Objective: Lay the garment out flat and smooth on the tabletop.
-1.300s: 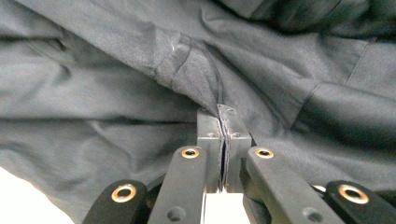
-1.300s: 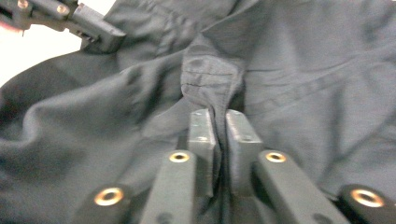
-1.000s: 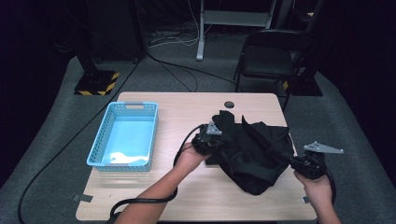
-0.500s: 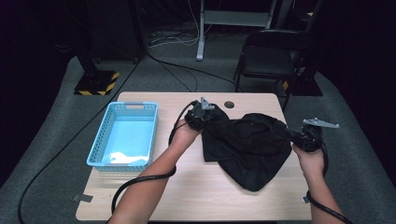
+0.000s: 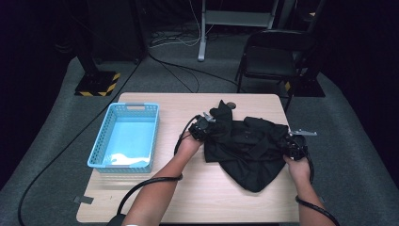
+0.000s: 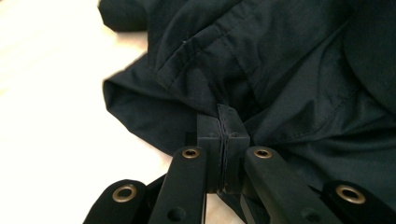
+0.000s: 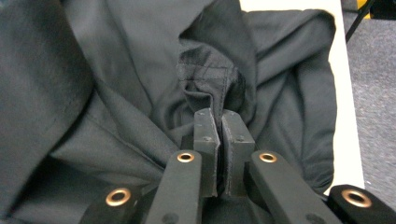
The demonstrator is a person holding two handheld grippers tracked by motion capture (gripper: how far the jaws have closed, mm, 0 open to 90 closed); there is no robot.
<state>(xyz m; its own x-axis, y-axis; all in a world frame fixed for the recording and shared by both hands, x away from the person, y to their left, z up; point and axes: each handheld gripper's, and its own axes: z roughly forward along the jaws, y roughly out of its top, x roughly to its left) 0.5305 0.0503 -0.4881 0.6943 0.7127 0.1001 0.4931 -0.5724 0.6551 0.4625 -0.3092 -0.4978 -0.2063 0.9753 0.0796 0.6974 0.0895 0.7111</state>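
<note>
Pale wood table (image 5: 155, 197), grey carpet (image 5: 56, 136), black chair (image 5: 273, 59)

A blue basket (image 5: 123, 139) sits on the wooden table (image 5: 197, 197), a black chair (image 5: 275, 59) beyond.

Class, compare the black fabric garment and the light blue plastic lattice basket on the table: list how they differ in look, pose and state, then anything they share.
1. The black fabric garment is soft and rumpled; the light blue plastic lattice basket is rigid and rectangular.
2. The garment is pinched at its edges by the left gripper and right gripper; the basket stands untouched.
3. The garment lies on the table's right half, the basket on its left.

Both rest on the wooden table.
</note>
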